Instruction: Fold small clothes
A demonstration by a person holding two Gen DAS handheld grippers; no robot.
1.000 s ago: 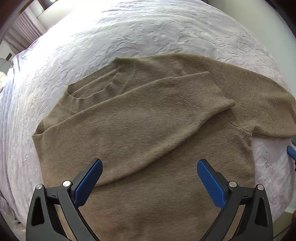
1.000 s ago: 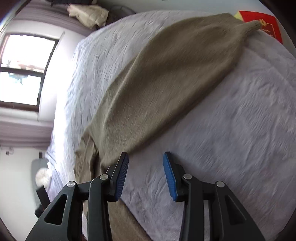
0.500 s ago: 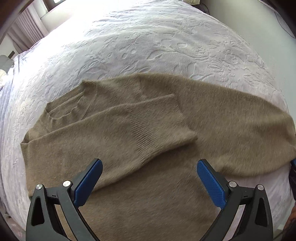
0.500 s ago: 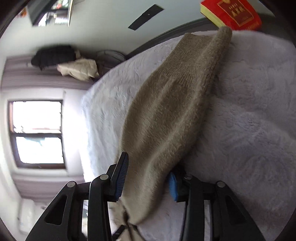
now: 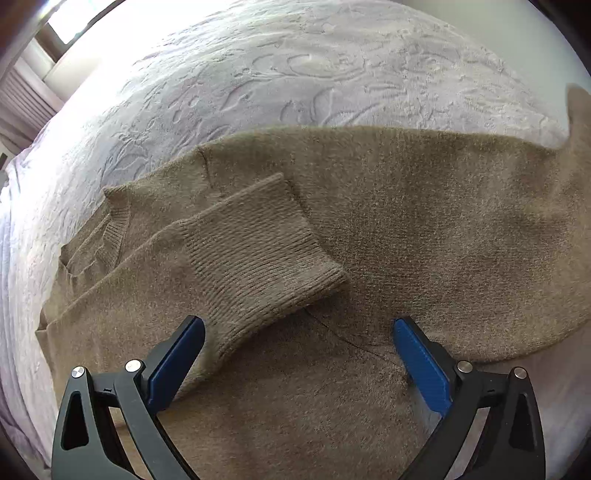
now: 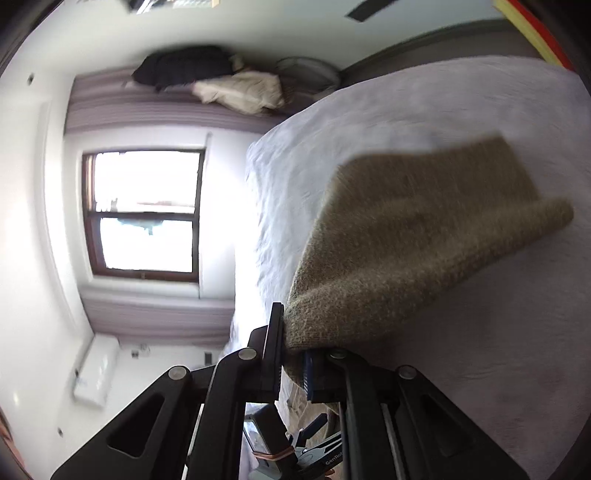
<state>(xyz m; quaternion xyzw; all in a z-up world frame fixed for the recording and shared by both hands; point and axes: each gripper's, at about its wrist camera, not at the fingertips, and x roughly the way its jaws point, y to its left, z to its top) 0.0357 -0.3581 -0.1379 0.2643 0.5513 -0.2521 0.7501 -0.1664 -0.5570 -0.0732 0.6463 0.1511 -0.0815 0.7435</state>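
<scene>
One olive-brown knitted sweater [image 5: 388, 229] lies spread on a bed covered with a pale lavender bedspread [image 5: 295, 66] embossed with a leafy pattern. In the left wrist view, one sleeve with a ribbed cuff [image 5: 258, 254] is folded across the sweater's body, its cuff end resting on the knit just above the gripper's fingers. The ribbed neckline [image 5: 114, 229] sits toward the left of that view. The second sleeve [image 6: 417, 236] stretches off to the right and rises at the frame's edge.

The left gripper [image 5: 297, 354] hangs over the sweater with its two blue-padded fingers spread wide apart, nothing between them, pointing steeply down at the fabric.

The right gripper [image 6: 293, 354] has just been closing and is now clenched on the second sleeve, a fold of knit pinched between its pads, with the cuff end lifted off the bedspread and blurred. On the gear below its fingers, partial white lettering reads "GenRob".

In the right wrist view, one window [image 6: 144, 214] with a dark brown frame shows bright, with lavender curtains at each side. One red and yellow object [image 6: 532, 26] sits at the upper right edge; no writing on it is readable.
</scene>
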